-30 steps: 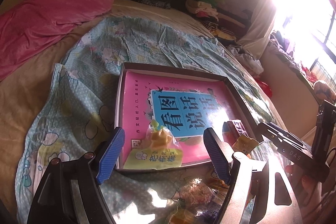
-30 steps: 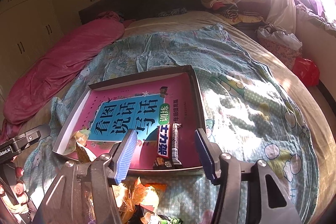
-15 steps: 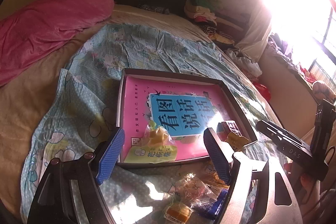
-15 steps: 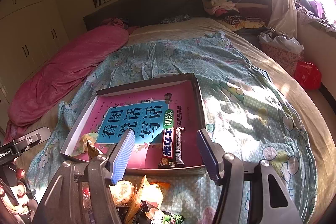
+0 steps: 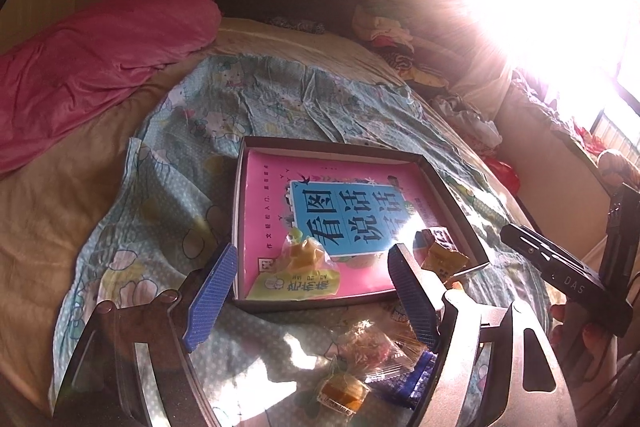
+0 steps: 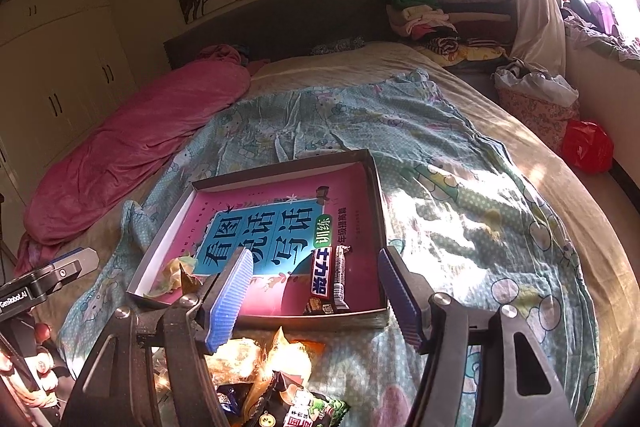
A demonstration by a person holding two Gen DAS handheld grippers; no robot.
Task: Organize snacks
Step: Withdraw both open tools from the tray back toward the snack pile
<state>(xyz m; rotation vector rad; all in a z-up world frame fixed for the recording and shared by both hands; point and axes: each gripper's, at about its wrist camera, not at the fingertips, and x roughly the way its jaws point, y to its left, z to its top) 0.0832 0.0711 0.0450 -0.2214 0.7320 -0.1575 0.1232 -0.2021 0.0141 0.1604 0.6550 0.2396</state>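
Note:
A shallow cardboard box lined with a pink and blue book cover lies on the bed. In the left wrist view a yellow snack bag sits in its near corner and a small brown packet at its right. In the right wrist view a chocolate bar lies in the box near its front edge. Loose snack packets lie on the sheet in front of the box. My left gripper is open and empty above them. My right gripper is open and empty too.
A patterned blue sheet covers the middle of the bed. A rolled pink quilt lies along the left. Piled clothes sit by the headboard, a red bag on the floor at right. Sun glare fills the upper right.
Both grippers have drawn back and up from the box, so more of the loose packets in front of it show. Both stay open; the snacks in the box have not moved.

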